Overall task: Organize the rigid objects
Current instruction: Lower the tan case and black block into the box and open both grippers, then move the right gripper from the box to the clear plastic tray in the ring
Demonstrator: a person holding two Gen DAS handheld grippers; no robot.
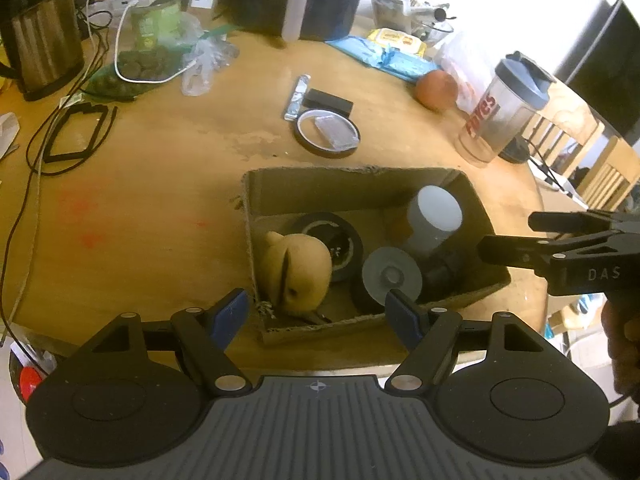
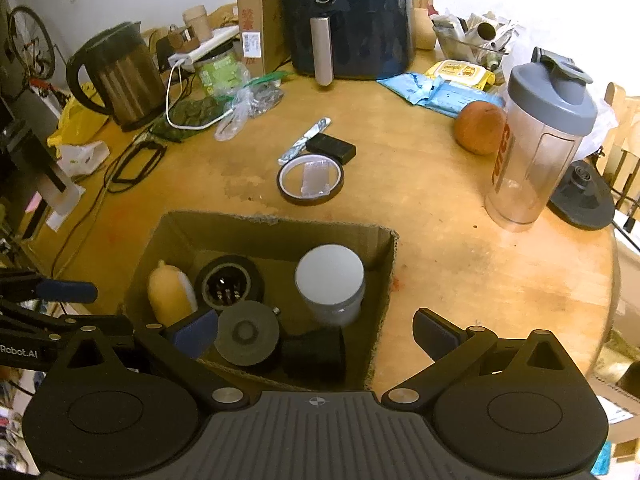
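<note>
Right gripper [image 2: 314, 334] wide open and empty over my cardboard box [image 2: 276, 222], left gripper [image 1: 316, 312] half open, empty too; next target, tape ring [image 2: 310, 179], lies flat straight beyond the box, nearer right hand

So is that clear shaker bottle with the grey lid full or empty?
Empty, it seems: the clear plastic shaker bottle with the grey lid stands upright, and its see-through wall shows nothing inside.

A lived-in home dining corner: beyond the jaws, a round wooden table [image 2: 460, 208] carries an air fryer [image 2: 348, 16], an electric kettle [image 2: 120, 76], a shaker bottle [image 2: 540, 140], an orange [image 2: 478, 128], with wooden chairs [image 1: 580, 148] alongside.
</note>
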